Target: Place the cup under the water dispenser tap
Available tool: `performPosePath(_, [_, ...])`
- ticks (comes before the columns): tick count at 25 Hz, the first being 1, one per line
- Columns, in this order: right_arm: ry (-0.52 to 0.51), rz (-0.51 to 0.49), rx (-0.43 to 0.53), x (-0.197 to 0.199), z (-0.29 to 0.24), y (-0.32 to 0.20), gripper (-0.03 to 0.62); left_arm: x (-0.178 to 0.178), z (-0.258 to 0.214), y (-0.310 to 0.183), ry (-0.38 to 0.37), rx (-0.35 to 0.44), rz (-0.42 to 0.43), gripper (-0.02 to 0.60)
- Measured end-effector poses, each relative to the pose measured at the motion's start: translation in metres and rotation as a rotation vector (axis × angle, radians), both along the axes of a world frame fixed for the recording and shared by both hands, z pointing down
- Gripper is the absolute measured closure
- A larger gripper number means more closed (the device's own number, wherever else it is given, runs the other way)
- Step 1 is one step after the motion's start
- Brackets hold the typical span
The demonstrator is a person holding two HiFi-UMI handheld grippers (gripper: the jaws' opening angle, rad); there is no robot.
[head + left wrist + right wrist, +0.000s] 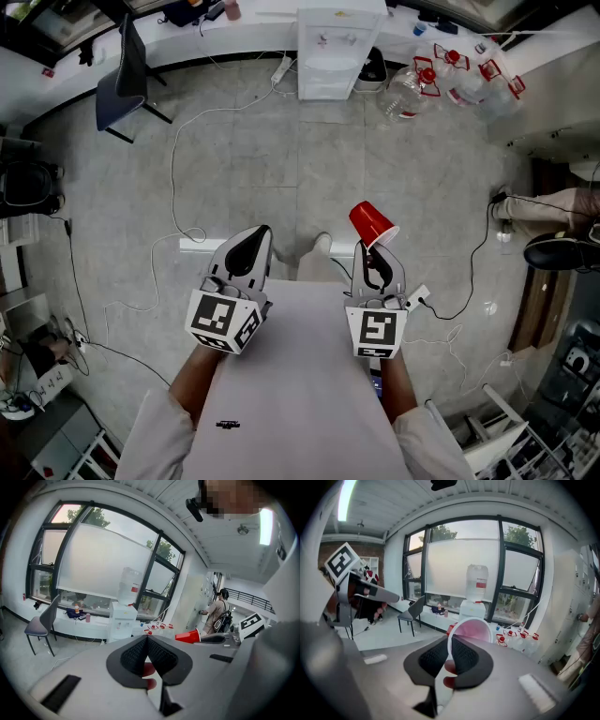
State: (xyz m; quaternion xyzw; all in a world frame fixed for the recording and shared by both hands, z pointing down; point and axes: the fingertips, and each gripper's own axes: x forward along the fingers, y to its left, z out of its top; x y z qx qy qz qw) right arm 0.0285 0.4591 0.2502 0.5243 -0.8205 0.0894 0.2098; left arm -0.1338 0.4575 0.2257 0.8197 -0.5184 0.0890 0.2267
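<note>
The person wears white sleeves (161,429), and the left gripper (262,232) and right gripper (375,253) are pale grey shells with black ribbed pads and black-and-white marker cubes (223,320).

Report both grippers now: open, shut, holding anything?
Left gripper: jaws closed, nothing between them.
Right gripper: jaws closed on the rim of the red cup.
</note>
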Motion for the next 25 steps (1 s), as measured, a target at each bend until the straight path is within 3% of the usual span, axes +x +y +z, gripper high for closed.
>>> performPosePath(4, [-0.026, -0.015, 0.064, 0.021, -0.031, -0.002, 0.563, 0.043, -0.022, 0.002, 0.019, 0.034, 0.005, 0.58])
performPosePath(12, [-0.109, -0.022, 0.091, 0.044, -0.041, -0.012, 0.562, 0.08, -0.03, -0.005, 0.013, 0.062, 0.013, 0.58])
performPosePath(25, [-0.094, -0.065, 0.099, 0.084, -0.029, -0.045, 0.562, 0.101, -0.033, -0.036, -0.022, 0.08, -0.034, 0.58])
